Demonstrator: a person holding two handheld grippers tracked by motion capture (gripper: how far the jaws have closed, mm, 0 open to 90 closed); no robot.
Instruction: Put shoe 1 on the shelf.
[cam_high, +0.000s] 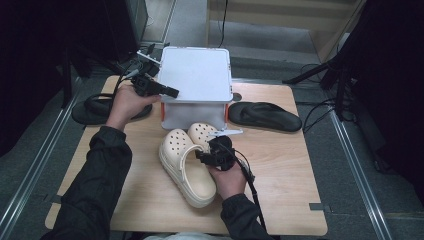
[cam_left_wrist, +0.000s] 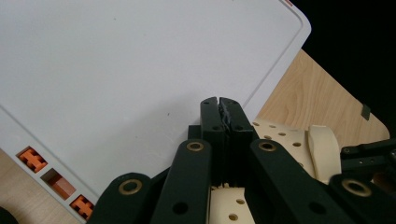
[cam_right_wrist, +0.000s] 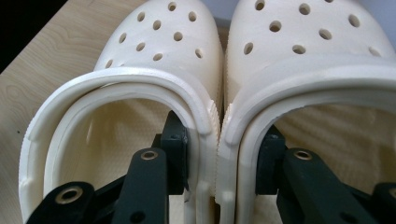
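**Pinching two cream clogs together at the table's middle**

Reaching in from the bottom of the high view, the right gripper (cam_high: 209, 156) sits over a pair of cream clogs (cam_high: 187, 165) lying side by side, a little left of the middle of the frame, on the wooden table (cam_high: 280, 170). In the right gripper view, one black jaw stands inside the left clog (cam_right_wrist: 116, 93) and the other inside the right clog (cam_right_wrist: 317, 60), so that the two touching inner walls lie between them. Both jaws sit close against those walls, and the jaws are partly closed, about as far as the two rims allow. The perforated toes point toward the top of that frame.

Toward the upper left of the high view, the left gripper (cam_high: 172, 92) rests at the left edge of a white box lid (cam_high: 197, 72). In the left gripper view its jaws are pressed fully together with nothing between them, the tips lying over the flat white lid (cam_left_wrist: 116, 70). Orange latches (cam_left_wrist: 32, 159) show along the lid's edge at the lower left of that frame.

A black sandal (cam_high: 265, 116) lies right of the box in the high view, well apart from the clogs. Another black sandal (cam_high: 92, 107) lies at the table's left edge, beneath the left hand (cam_high: 127, 102).
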